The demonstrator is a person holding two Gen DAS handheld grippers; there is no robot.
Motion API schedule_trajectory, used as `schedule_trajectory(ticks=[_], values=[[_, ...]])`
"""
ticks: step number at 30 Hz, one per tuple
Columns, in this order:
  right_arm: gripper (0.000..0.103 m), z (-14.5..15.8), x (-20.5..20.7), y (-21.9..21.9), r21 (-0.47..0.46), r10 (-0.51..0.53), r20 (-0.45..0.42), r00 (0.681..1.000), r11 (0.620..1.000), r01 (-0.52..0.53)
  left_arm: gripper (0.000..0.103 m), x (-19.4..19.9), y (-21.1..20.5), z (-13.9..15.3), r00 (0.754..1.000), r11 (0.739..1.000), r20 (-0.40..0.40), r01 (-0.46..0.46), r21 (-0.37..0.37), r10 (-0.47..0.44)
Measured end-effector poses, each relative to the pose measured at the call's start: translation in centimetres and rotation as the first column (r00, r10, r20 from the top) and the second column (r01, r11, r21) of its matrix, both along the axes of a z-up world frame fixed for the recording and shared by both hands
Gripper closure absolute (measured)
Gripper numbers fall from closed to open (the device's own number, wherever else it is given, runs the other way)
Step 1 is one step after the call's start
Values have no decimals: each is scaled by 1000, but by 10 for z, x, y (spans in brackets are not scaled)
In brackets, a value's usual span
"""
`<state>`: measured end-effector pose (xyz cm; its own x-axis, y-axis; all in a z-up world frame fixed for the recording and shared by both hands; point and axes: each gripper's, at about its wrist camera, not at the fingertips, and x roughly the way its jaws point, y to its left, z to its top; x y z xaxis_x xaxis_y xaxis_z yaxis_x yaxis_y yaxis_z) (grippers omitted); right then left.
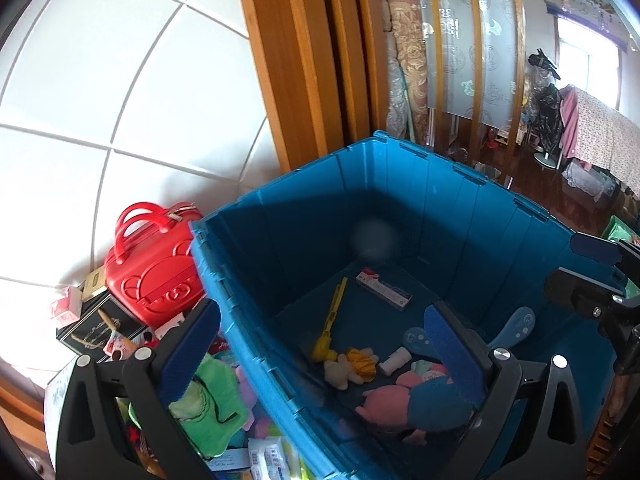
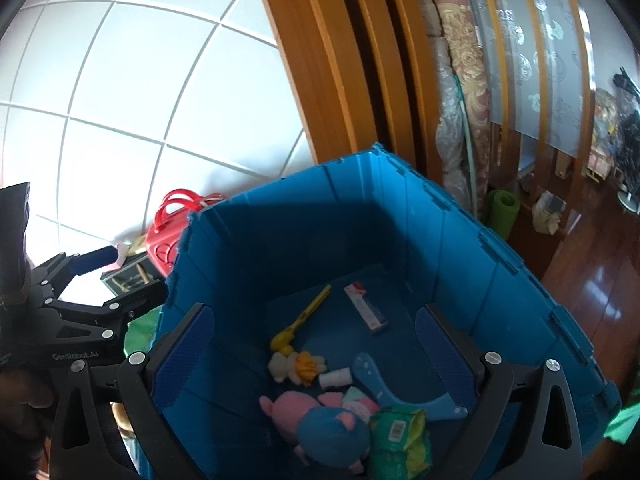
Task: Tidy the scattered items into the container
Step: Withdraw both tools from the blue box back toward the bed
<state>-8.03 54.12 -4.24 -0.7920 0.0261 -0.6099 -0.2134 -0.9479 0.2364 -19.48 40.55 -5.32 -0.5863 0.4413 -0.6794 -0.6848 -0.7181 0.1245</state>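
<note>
A big blue plastic crate [image 1: 400, 184] [image 2: 360, 184] stands open below both grippers. Inside lie a pink and blue plush toy [image 1: 416, 400] [image 2: 320, 424], a yellow tool [image 1: 332, 316] [image 2: 304, 316], a toothpaste box [image 1: 384, 288] [image 2: 366, 306], a small white and yellow plush [image 2: 296, 366], a white roll [image 2: 335, 378], a blue curved piece [image 2: 380, 384] and a green packet [image 2: 400, 440]. My left gripper [image 1: 324, 352] is open and empty, straddling the crate's left wall. My right gripper [image 2: 316, 356] is open and empty above the crate's inside.
Left of the crate lies a pile of items: a red toy suitcase [image 1: 154, 268], a black box [image 1: 92, 328], a green cloth [image 1: 208, 404] and small boxes [image 1: 266, 456]. A white tiled wall, a wooden door frame [image 1: 296, 60] and a rolled carpet [image 1: 408, 52] stand behind.
</note>
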Motion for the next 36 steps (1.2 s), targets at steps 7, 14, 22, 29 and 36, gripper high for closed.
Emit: schedule_trajectory(ticks=[7, 14, 22, 29, 36], values=[[1, 5, -10, -37, 17, 82, -8, 997, 997, -82, 0, -3, -50, -1, 996, 996, 4, -87, 8, 87], [1, 9, -22, -77, 36, 164, -19, 986, 986, -163, 0, -5, -108, -1, 982, 982, 1, -189, 21, 189], [1, 9, -35, -128, 50, 259, -26, 965, 965, -258, 0, -7, -166, -2, 959, 959, 5, -284, 19, 284], [1, 8, -43, -167, 49, 320, -36, 947, 947, -318, 0, -8, -209, 0, 939, 939, -5, -344, 18, 344], [1, 5, -49, -205, 52, 365, -35, 931, 931, -363, 0, -10, -251, -4, 919, 919, -1, -393, 16, 393]])
